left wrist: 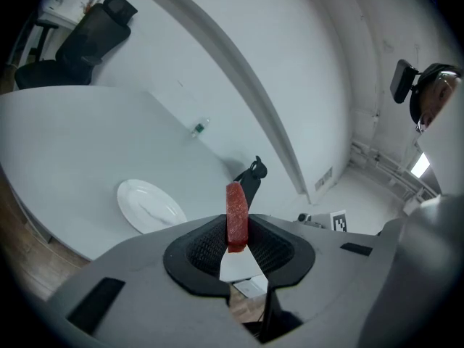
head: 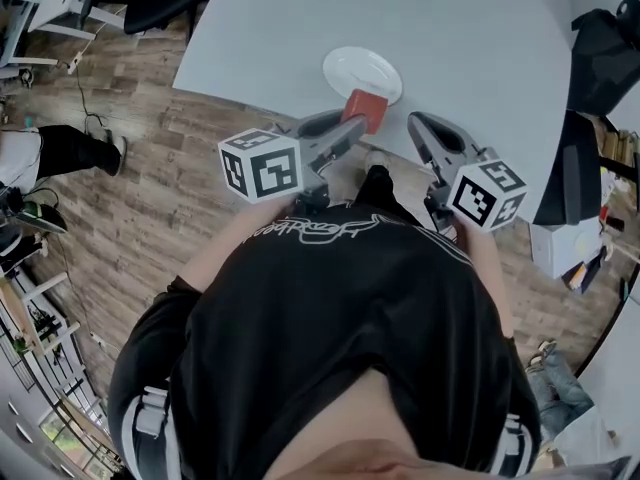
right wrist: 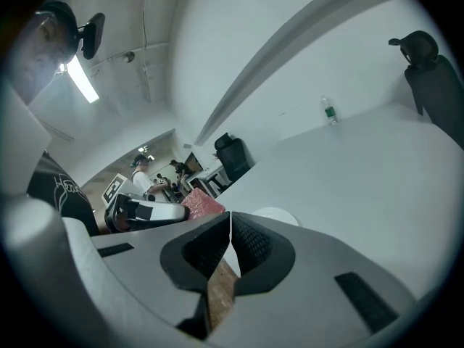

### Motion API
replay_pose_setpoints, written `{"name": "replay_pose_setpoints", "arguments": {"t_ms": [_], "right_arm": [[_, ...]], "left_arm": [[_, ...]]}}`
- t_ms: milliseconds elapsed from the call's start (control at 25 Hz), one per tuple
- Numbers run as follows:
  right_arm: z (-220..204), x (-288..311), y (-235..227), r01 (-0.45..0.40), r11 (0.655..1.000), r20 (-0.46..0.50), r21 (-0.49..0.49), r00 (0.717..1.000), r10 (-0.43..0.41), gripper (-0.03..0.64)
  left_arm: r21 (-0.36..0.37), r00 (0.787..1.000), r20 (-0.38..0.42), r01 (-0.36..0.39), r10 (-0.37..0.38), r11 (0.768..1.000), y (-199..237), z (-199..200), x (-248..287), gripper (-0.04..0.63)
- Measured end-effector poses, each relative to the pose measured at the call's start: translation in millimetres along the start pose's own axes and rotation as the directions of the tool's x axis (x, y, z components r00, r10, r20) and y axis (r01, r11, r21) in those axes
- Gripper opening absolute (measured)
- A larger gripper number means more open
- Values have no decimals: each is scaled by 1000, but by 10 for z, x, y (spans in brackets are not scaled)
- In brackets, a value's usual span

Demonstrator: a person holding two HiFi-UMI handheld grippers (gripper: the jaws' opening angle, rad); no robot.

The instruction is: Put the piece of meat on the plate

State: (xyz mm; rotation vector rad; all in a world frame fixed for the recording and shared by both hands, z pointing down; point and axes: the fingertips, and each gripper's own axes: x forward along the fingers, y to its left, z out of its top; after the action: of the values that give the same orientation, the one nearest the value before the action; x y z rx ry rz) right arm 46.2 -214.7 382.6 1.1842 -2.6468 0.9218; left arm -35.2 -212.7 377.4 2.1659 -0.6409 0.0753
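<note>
A red slab of meat [left wrist: 236, 214] stands upright between the pads of my left gripper [left wrist: 238, 239], which is shut on it. In the head view the meat [head: 366, 109] hangs at the near edge of the grey table, just short of the white plate [head: 362, 72]. In the left gripper view the plate [left wrist: 148, 206] lies ahead and to the left, with nothing on it. My right gripper [right wrist: 229, 227] has its jaws together and nothing between them. It hovers beside the left gripper [head: 352, 120], level with it, at the table's edge [head: 418, 124].
The grey table [head: 470, 28] stretches beyond the plate, with a small bottle [left wrist: 199, 127] far across it. Black office chairs [left wrist: 90, 27] stand at the far side. Wooden floor [head: 150, 208] lies below the near edge. Boxes and clutter [head: 585, 248] sit to the right.
</note>
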Motion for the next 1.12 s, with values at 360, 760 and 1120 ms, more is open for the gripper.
{"name": "replay_pose_setpoints", "arguments": {"t_ms": [360, 760, 1120], "right_arm": [[161, 167, -406, -16, 1000, -29, 15, 999, 17, 12], [180, 303, -678, -21, 999, -69, 39, 997, 23, 12], [131, 410, -753, -20, 998, -98, 56, 995, 26, 12]], "left_arm": [[-18, 999, -8, -42, 42, 999, 236, 175, 333, 89], [-35, 997, -38, -66, 64, 997, 410, 185, 577, 89], [-20, 992, -66, -107, 105, 994, 631, 154, 640, 89]]}}
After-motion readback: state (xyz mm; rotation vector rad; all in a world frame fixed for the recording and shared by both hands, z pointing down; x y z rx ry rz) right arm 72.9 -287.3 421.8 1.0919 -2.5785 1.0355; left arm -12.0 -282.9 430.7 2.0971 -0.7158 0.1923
